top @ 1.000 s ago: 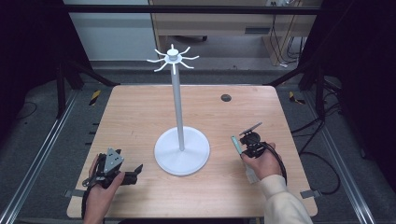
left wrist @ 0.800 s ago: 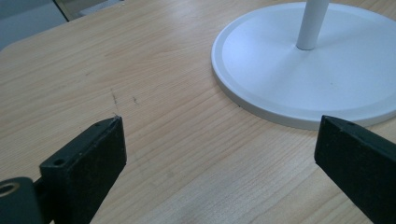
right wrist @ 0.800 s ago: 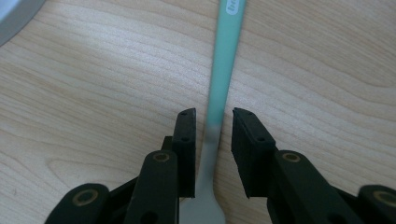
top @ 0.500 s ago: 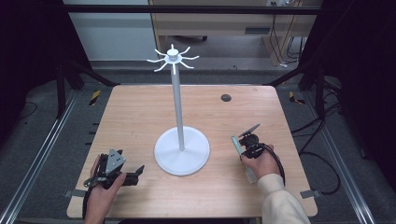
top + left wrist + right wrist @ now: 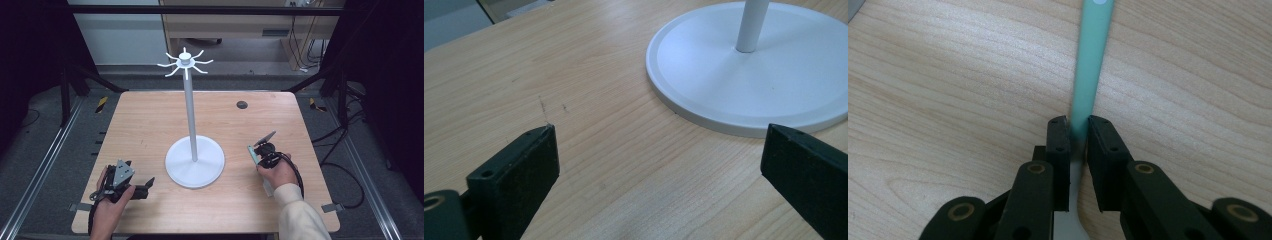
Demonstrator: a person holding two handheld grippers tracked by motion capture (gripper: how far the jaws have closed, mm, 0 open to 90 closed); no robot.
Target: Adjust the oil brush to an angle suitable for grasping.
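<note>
A white stand (image 5: 190, 115) rises from a round base (image 5: 195, 162) at the table's middle, with several hooks (image 5: 185, 62) spread around its top. My left gripper (image 5: 144, 186) rests open at the front left, its jaws wide apart. In the left gripper view, bare wood lies between them (image 5: 659, 150) and the base (image 5: 749, 85) sits just ahead. My right gripper (image 5: 260, 150) is to the right of the base, shut on the mint-green handle (image 5: 1090, 65) of a utensil. The handle (image 5: 251, 155) has a hole near its far end, and a pale part runs back under the jaws (image 5: 1078, 125).
The light wooden table (image 5: 150, 120) has a small dark round cap (image 5: 242, 104) at the back right. Metal rails and dark floor flank it on both sides. A cable (image 5: 297, 172) loops from the right gripper over the right front of the table.
The right gripper has edged slightly left with the utensil still clamped. The left gripper has stayed open in the same place.
</note>
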